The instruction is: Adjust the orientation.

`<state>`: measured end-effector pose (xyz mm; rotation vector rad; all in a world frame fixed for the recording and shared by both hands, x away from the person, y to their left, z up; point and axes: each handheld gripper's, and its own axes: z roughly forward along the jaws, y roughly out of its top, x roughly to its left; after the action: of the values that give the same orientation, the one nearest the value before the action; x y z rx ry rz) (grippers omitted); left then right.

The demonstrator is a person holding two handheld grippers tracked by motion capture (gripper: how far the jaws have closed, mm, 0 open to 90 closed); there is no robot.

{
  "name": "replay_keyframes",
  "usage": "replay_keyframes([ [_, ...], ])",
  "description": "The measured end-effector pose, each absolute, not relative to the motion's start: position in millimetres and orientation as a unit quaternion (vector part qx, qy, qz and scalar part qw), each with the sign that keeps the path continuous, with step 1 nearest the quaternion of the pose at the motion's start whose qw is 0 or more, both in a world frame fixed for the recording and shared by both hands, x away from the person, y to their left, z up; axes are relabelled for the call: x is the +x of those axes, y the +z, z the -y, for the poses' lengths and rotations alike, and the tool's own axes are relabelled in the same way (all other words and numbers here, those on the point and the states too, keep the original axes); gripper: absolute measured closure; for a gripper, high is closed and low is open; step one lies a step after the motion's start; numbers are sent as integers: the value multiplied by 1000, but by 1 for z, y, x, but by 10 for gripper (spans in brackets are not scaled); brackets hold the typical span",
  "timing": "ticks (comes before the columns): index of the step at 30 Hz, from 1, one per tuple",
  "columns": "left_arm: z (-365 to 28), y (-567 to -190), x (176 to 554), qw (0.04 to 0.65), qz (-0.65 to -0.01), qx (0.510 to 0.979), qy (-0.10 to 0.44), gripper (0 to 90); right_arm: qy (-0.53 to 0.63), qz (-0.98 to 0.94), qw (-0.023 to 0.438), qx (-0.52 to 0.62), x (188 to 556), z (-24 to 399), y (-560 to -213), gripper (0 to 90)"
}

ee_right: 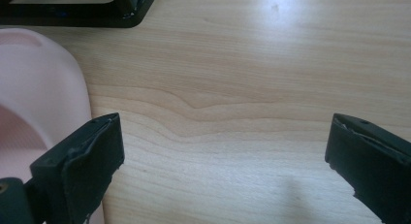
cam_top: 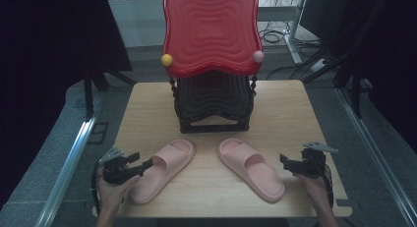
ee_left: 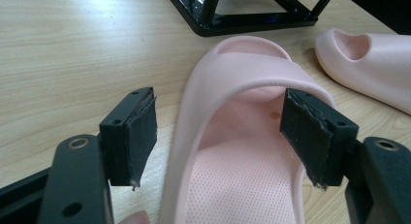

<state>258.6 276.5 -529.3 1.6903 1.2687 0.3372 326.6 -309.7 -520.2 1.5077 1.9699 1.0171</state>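
Both hands sit at the near edge in the high view: the left gripper point(cam_top: 142, 163), jaws spread, just beside the left slipper point(cam_top: 163, 169), and the right gripper point(cam_top: 285, 161), spread too, near the right slipper point(cam_top: 251, 169). These 2 slippers lie on the table point(cam_top: 295, 109) before a black rack point(cam_top: 212, 106), long axes converging toward it.

Left gripper view: jaws straddle the slipper's point(ee_left: 242, 136) strap without touching; I judge the grasp is being lined up, so closing comes next.

Right gripper view: jaws wide over bare wood, slipper point(ee_right: 34, 103) beside the left jaw.
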Motion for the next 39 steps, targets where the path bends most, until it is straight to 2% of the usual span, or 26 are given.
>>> replay_keyframes([
  [4, -277, -526, 255, 478, -516, 694, 153, 341, 383, -723, 213, 535, 323, 313, -521, 18],
  [6, -278, -524, 253, 475, -509, 699, 165, 435, 386, -728, 206, 528, 321, 313, -521, 25],
  [11, -288, -522, 248, 452, -513, 704, 191, 751, 394, -735, 210, 510, 318, 311, -507, 33],
  [13, -295, -526, 247, 436, -524, 706, 191, 842, 400, -735, 215, 504, 316, 312, -500, 38],
  [15, -301, -531, 246, 409, -534, 712, 202, 878, 405, -732, 214, 504, 316, 314, -496, 41],
  [17, -308, -537, 247, 376, -545, 719, 210, 896, 405, -733, 213, 503, 316, 315, -495, 48],
  [23, -321, -555, 244, 368, -568, 713, 184, 900, 386, -748, 214, 496, 314, 312, -498, 48],
  [39, -301, -571, 227, 355, -540, 746, 159, 899, 381, -750, 217, 495, 308, 300, -495, 63],
])
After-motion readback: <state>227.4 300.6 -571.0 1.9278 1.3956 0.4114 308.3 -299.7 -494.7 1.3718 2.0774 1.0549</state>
